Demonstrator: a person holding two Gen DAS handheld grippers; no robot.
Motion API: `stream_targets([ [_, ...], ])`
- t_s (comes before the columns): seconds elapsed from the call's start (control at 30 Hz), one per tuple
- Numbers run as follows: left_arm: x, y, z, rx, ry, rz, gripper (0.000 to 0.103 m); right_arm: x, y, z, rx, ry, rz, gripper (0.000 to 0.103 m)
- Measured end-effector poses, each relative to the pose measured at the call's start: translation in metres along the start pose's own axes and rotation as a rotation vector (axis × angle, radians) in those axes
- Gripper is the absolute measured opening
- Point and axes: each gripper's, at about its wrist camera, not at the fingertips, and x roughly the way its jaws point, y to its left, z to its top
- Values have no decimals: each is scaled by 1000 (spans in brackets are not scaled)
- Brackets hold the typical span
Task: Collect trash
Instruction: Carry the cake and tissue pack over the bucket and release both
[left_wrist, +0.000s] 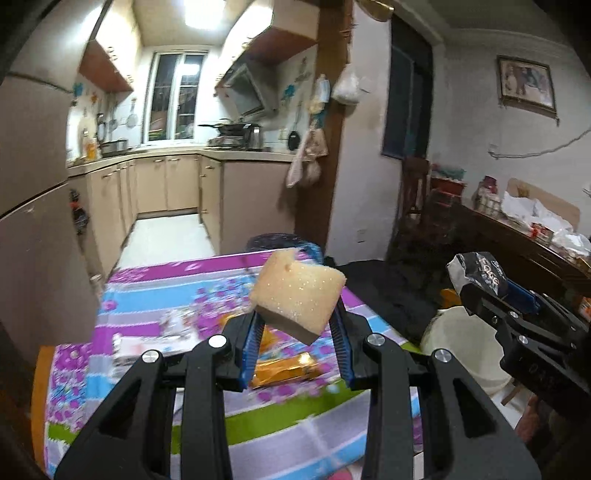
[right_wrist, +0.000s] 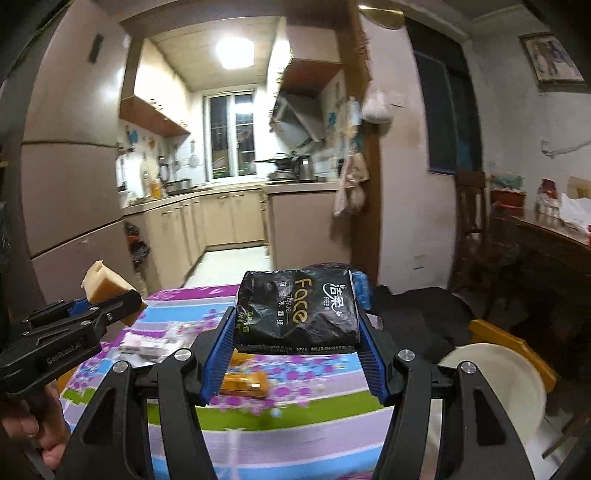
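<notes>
Above the flowered tablecloth (left_wrist: 155, 295), a pale yellow sponge (left_wrist: 297, 291) sits clamped between the blue pads of the left gripper (left_wrist: 297, 325), tilted, with a notch bitten out of its upper edge and a darker scouring layer on its lower face; it hangs clear of the cloth. To the right of the sponge, also raised off the tablecloth, the right gripper (right_wrist: 297, 332) grasps a black tissue pack (right_wrist: 299, 310) printed with "Face" in gold, its soft wrapper pinched from both sides. The right wrist view shows the left gripper at the far left with the sponge poking up from its jaws and fingers (right_wrist: 26, 432) of the person's hand wrapped around its handle. Below the two held things, on the tablecloth, lie an orange wrapper (right_wrist: 245, 384) and, further left, a blurred white packet (right_wrist: 147, 345). Off the right edge of the tablecloth stands a white bin (right_wrist: 495, 384), open at the top, with black cloth (right_wrist: 417, 317) heaped behind it. Beyond the far edge of the tablecloth is a dark basket (left_wrist: 277, 242), and past that the kitchen with beige cabinets (left_wrist: 159, 184) and a window (left_wrist: 173, 96).
</notes>
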Motion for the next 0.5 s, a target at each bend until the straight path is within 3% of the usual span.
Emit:
stream_targets([
  [0.5,67,-160,9,155,92,-261,33,-25,-170,7,104,65,-260,62],
])
